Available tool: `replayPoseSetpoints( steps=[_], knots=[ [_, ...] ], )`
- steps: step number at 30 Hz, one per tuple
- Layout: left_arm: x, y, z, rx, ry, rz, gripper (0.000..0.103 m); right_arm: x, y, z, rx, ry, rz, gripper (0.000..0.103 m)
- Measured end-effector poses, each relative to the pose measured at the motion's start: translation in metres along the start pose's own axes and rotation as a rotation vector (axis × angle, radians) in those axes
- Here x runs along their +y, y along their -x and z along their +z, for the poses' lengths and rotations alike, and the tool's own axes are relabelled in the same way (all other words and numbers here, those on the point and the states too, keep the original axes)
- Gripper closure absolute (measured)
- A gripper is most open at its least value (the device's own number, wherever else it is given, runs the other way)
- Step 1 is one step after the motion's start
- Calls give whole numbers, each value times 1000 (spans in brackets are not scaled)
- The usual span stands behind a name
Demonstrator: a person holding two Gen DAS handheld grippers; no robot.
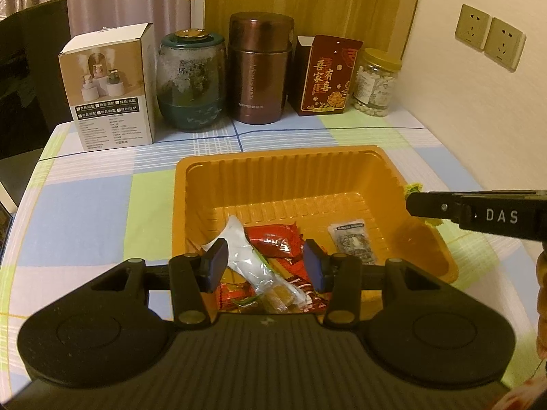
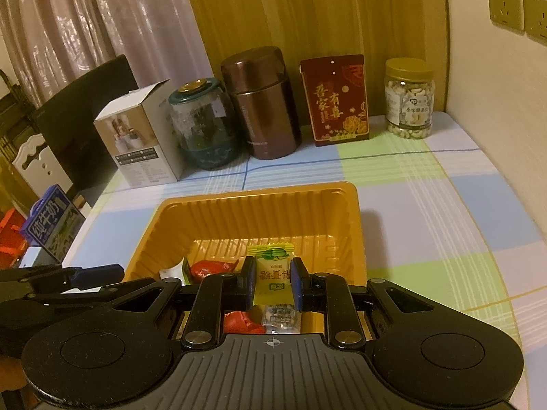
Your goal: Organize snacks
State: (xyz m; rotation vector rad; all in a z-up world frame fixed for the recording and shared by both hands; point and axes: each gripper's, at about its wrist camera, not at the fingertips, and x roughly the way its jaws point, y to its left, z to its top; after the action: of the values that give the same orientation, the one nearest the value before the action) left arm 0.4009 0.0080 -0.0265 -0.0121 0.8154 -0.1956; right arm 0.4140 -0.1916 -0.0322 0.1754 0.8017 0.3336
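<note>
My right gripper (image 2: 272, 283) clamped on a yellow candy packet (image 2: 272, 275) over the orange tray (image 2: 259, 201), its lower end hidden behind my fingers, my left gripper (image 1: 265, 266) part open, holding nothing, above wrapped snacks (image 1: 273, 249) half hidden by its body.

I see open tablecloth (image 2: 444, 212) right of the orange tray (image 2: 259, 194) and a clear strip behind it. Beyond that strip a row blocks the back edge: white box (image 1: 109, 85), green jar (image 1: 191, 82), brown flask (image 1: 261, 68), red packet (image 1: 326, 75), nut jar (image 1: 376, 82). The tray's far half is bare; wrappers (image 1: 273, 249) crowd the near half.
</note>
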Motion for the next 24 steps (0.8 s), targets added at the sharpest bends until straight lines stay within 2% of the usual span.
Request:
replayPoseSetpoints(
  steps=[8,10,12,13,17,20,22,24],
  knots=[
    [4,-5,-1,-3,-1,6,59,1,-10,3,-9,6,16,81],
    [4,-5,-2,-3,-6,7,58,-2,-11,5,-28,-27,41,77],
    [5,-5,-4,-4,-11,9,54,-8,-10,6,-45,-74,49,41],
    [5,-4,-5,-5,-13,9,53,-11,-8,6,-58,-91,52,38],
    [6,-3,-10,-7,-11,15,47,-20,-2,3,-61,-119,29,38],
    [5,-1,-12,-15,-2,21,32,-26,2,-4,-49,-136,12,38],
    [4,2,-14,-18,-2,28,28,-29,4,-9,-36,-144,-3,38],
    [2,6,-15,-22,-4,41,18,-31,8,-14,-22,-147,-11,38]
  ],
)
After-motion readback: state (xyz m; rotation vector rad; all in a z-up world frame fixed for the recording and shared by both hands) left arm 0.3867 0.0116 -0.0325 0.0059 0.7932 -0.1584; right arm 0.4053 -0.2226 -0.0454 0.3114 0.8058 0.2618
